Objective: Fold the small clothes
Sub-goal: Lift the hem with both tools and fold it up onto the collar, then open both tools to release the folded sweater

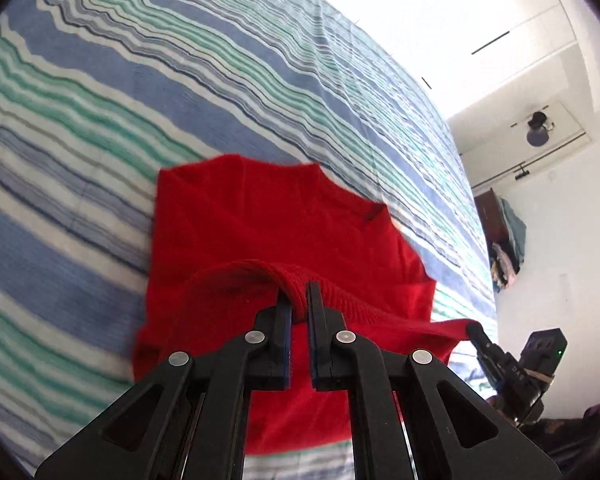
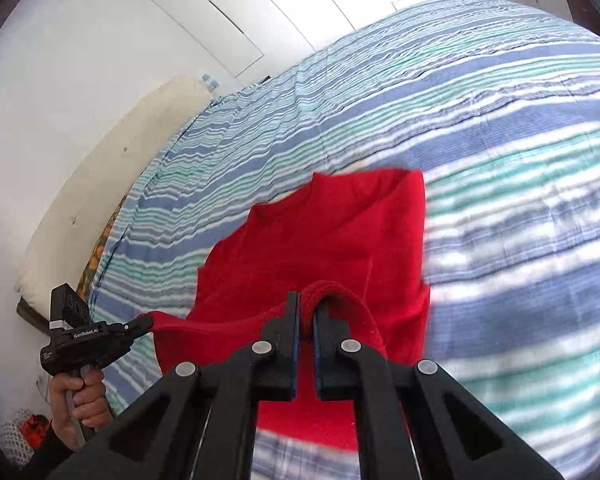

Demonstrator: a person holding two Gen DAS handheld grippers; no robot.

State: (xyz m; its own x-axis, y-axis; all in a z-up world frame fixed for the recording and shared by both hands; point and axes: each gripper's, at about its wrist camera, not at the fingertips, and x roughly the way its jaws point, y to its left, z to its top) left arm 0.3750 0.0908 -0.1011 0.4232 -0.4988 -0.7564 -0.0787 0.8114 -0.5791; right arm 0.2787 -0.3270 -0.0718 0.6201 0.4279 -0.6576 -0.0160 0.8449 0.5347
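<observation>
Red knit garment (image 1: 268,220) is pinched at its ribbed edge by both tools. The left gripper (image 1: 299,304) has its jaws narrowed on a fold of that ribbing, and the right gripper (image 2: 307,312) grips a second fold likewise, its jaws nearly closed on the cloth. In each wrist view the other tool appears at the far end of the taut edge: at 4 o'clock in the left view, at 8 o'clock in the right.

Judgement: two spaced holds keep the edge straight so it can be carried over the body evenly. The rest of the garment lies flat toward 12 o'clock on the striped bed cover (image 1: 180,80).

Containers: none visible in either view.
</observation>
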